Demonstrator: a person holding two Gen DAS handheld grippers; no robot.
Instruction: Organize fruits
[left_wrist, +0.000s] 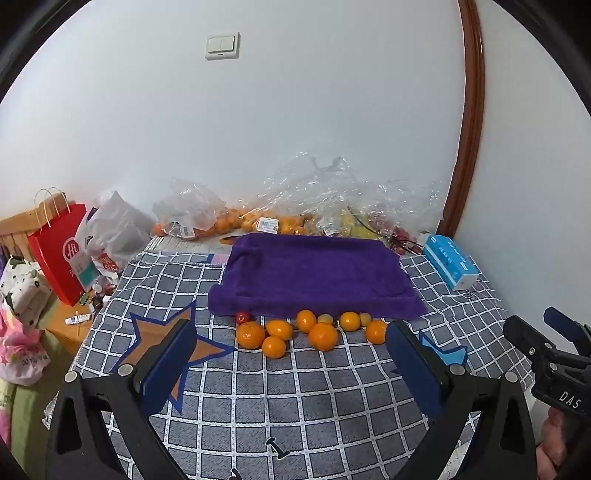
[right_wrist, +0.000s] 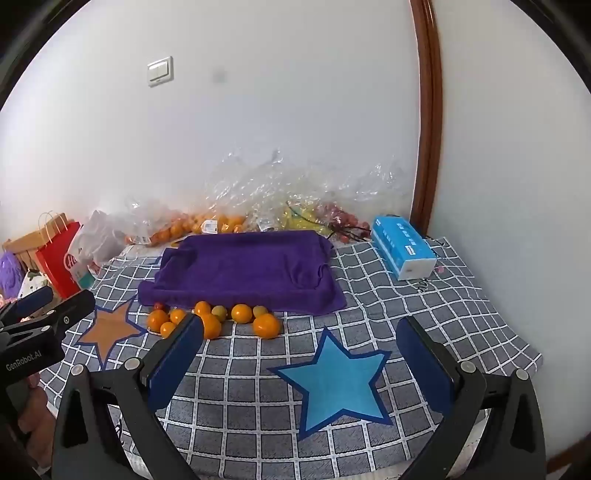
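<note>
Several oranges (left_wrist: 323, 335) (right_wrist: 266, 325) lie in a loose row on the checked cloth, just in front of a purple towel (left_wrist: 314, 275) (right_wrist: 243, 271) draped over a raised flat thing. A small red fruit (left_wrist: 242, 316) (right_wrist: 159, 306) and two yellow-green fruits (left_wrist: 325, 319) (right_wrist: 221, 312) sit among them. My left gripper (left_wrist: 291, 354) is open and empty, short of the fruit row. My right gripper (right_wrist: 301, 343) is open and empty too, over a blue star patch, with the fruits ahead to its left. Each gripper shows at the edge of the other's view.
Clear plastic bags (left_wrist: 317, 199) (right_wrist: 258, 192) with more oranges, yellow fruit and red grapes lie along the wall behind the towel. A blue tissue pack (left_wrist: 450, 263) (right_wrist: 403, 246) sits at the back right. A red paper bag (left_wrist: 61, 251) (right_wrist: 59, 254) and clutter stand off the left edge.
</note>
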